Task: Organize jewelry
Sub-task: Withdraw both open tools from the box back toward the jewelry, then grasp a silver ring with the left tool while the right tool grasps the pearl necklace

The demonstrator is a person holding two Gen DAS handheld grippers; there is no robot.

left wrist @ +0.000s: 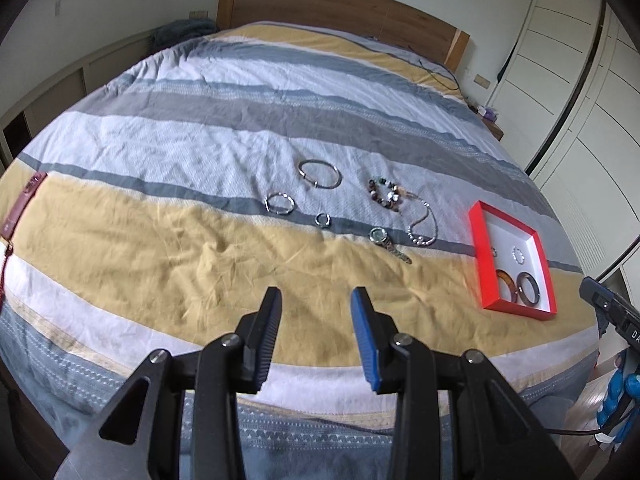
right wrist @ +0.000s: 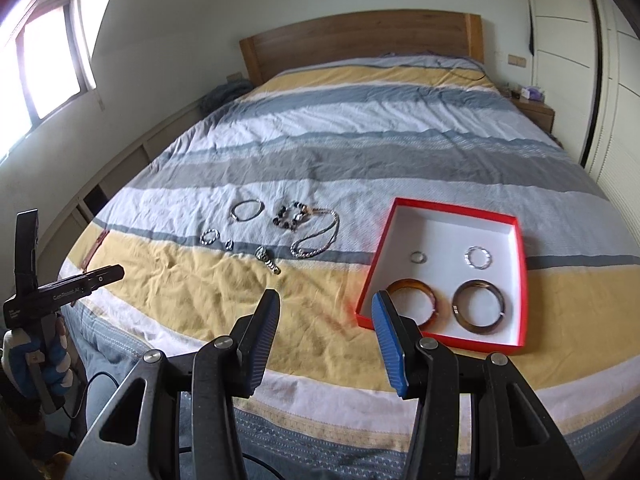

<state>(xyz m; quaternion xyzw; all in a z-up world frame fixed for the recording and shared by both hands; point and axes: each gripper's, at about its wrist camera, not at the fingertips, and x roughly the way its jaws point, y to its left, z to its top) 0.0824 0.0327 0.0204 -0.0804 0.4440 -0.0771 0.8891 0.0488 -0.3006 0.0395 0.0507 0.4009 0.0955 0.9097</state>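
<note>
**beadbox_99:** Looking at both wrist views and the jewelry's split in two groups on the striped duvet (left wrist: 168, 240). Loose stuff sits mid-bed: a big silver bangle (left wrist: 319, 174), a smaller sparkly bracelet (left wrist: 279, 202), a little ring (left wrist: 322, 219), a beaded bracelet (left wrist: 385, 194), a watch (left wrist: 384, 240) and a pearl necklace (left wrist: 425, 227).

**tinkerer_mo:** And the box?

**beadbox_99:** Red box (right wrist: 376, 264) with a white inside, off to the right of the loose pile, well apart from it. Inside: an amber bangle (right wrist: 434, 298) and a dark bangle (right wrist: 479, 306) side by side at the near end, a thin ring (right wrist: 419, 257) and a sparkly bracelet (right wrist: 478, 258) behind them.

**tinkerer_mo:** Grippers doing anything?

**beadbox_99:** Nope. Left gripper (left wrist: 316, 300) has its jaws apart, nothing between them, hanging over the yellow stripe short of the pile. Right gripper (right wrist: 326, 306) is spread apart too, empty, its blue finger (right wrist: 390, 344) overlapping the box's near-left corner in the view.
</note>
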